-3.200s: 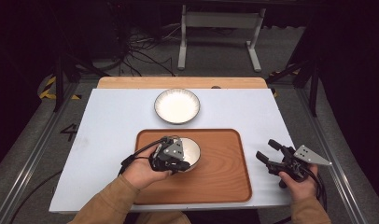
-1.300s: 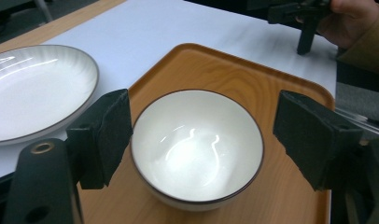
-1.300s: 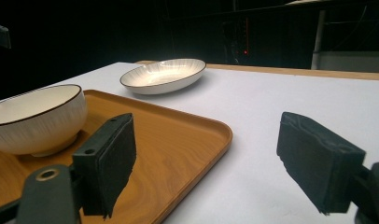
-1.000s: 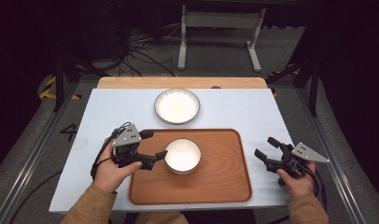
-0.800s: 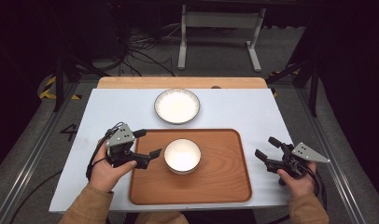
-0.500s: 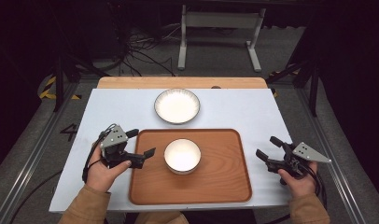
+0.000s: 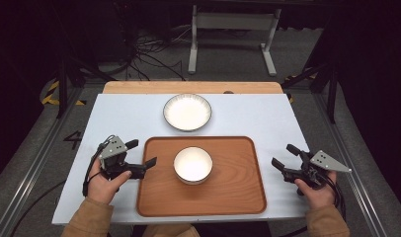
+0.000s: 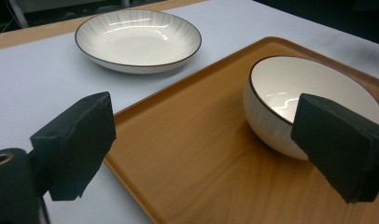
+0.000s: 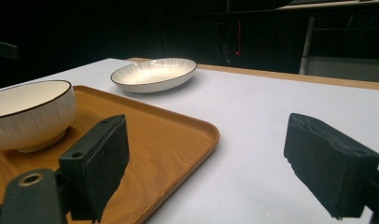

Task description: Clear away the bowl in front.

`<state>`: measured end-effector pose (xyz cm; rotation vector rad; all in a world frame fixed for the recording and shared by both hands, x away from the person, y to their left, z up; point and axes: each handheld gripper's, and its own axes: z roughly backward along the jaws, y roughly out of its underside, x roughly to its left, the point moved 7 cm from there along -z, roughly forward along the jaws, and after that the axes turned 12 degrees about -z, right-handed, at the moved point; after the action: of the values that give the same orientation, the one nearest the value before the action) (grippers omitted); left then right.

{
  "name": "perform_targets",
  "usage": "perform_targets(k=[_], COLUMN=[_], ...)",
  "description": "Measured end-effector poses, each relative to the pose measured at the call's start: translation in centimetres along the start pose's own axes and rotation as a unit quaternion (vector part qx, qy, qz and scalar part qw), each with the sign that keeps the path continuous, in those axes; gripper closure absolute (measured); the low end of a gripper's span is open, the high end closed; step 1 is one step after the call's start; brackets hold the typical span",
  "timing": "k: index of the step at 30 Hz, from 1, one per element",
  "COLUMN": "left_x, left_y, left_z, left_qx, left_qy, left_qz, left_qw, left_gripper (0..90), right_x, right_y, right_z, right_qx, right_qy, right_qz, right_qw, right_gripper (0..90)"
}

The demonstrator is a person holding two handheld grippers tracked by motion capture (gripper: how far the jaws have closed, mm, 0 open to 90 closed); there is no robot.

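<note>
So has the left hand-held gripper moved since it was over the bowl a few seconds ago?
Yes. The left hand-held gripper has pulled back leftward off the bowl to the tray's left edge, jaws open and empty, the bowl left on the tray.

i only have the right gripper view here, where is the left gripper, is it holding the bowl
Observer: No. The left gripper sits at the tray's left edge with nothing between its open jaws; the bowl stands free on the tray.
Operator: is it over the tray or off it
Observer: One jaw reaches over the tray's left rim, the other hangs over the white table.
Operator: and how does my gripper sit to the tray
Observer: The right gripper is off the tray's right side, over the table, jaws open and holding nothing.
Operator: anything on the plate
Observer: The plate beyond the tray is empty.
</note>
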<state>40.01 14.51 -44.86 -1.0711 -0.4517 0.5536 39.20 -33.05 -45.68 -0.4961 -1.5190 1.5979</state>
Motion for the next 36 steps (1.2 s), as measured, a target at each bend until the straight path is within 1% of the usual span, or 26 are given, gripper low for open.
perform_targets(k=[1, 3, 4, 5, 6, 7, 8, 11, 13, 15, 21, 22, 25, 30, 33, 34, 35, 36], left_x=[0.1, 0.2, 0.2, 0.3, 0.5, 0.4, 0.5, 0.5, 0.8, 0.9, 0.8, 0.7, 0.7, 0.5, 0.4, 0.4, 0.3, 0.3], left_y=[0.3, 0.6, 0.7, 1.0, 1.1, 1.4, 1.6, 2.1, 2.4, 2.5, 3.3, 3.5, 3.8, 4.3, 4.6, 4.6, 4.6, 4.6], left_z=[0.1, 0.1, 0.1, 0.1, 0.1, 0.1, 0.1, 0.0, -0.1, -0.1, 0.0, 0.0, -0.1, -0.3, -0.3, -0.3, -0.4, -0.4], left_qx=[0.002, 0.002, 0.004, 0.008, 0.006, 0.005, 0.006, -0.001, 0.004, -0.003, -0.014, -0.010, -0.017, -0.018, -0.013, -0.015, -0.023, -0.026], left_qy=[0.002, 0.001, 0.003, 0.000, -0.001, 0.000, 0.001, 0.005, -0.006, -0.008, -0.004, -0.001, -0.003, -0.004, -0.008, -0.006, -0.008, -0.009], left_qz=[-0.001, -0.002, 0.001, 0.003, 0.001, 0.009, 0.007, 0.023, 0.022, 0.028, 0.024, 0.026, 0.022, 0.024, 0.018, 0.018, 0.017, 0.018], left_qw=[1.0000, 1.0000, 1.0000, 1.0000, 1.0000, 0.9999, 1.0000, 0.9997, 0.9997, 0.9996, 0.9996, 0.9996, 0.9996, 0.9996, 0.9997, 0.9997, 0.9996, 0.9995], left_gripper=[5.2, 4.9, 4.8, 4.5, 4.3, 4.3, 4.3, 4.2, 4.3, 4.4, 4.3, 4.2, 3.9, 3.9, 3.7, 3.6, 3.6, 3.6], right_x=[0.0, -0.1, -0.1, -0.1, -0.1, -0.1, -0.1, -0.2, -0.3, -0.3, -0.4, -0.4, -0.5, -0.5, -0.5, -0.5, -0.5, -0.5], right_y=[0.0, 0.0, 0.1, 0.1, 0.1, 0.1, 0.1, 0.1, 0.2, 0.2, 0.3, 0.3, 0.3, 0.4, 0.4, 0.5, 0.5, 0.5], right_z=[0.0, 0.0, 0.0, 0.0, 0.0, 0.0, 0.0, 0.0, 0.0, 0.0, 0.0, 0.0, 0.0, 0.0, 0.0, 0.0, 0.0, 0.0], right_qx=[0.000, 0.000, 0.001, 0.001, 0.000, 0.000, 0.000, 0.002, 0.002, 0.003, 0.004, 0.004, 0.004, 0.006, 0.007, 0.008, 0.008, 0.008], right_qy=[0.000, 0.000, 0.000, 0.000, 0.001, 0.001, 0.001, 0.001, 0.001, 0.003, 0.004, 0.004, 0.005, 0.004, 0.004, 0.005, 0.005, 0.004], right_qz=[0.001, 0.000, -0.001, -0.001, -0.001, -0.002, -0.002, -0.002, -0.002, -0.002, -0.001, -0.001, -0.001, -0.001, -0.001, 0.000, 0.000, 0.000], right_qw=[1.0000, 1.0000, 1.0000, 1.0000, 1.0000, 1.0000, 1.0000, 1.0000, 1.0000, 1.0000, 1.0000, 1.0000, 1.0000, 1.0000, 1.0000, 1.0000, 1.0000, 1.0000], right_gripper=[15.0, 15.0, 15.0, 15.0, 15.0, 15.0, 15.0, 15.0, 15.0, 15.0, 15.0, 15.0, 15.0, 15.0, 15.0, 15.0, 15.0, 15.0])
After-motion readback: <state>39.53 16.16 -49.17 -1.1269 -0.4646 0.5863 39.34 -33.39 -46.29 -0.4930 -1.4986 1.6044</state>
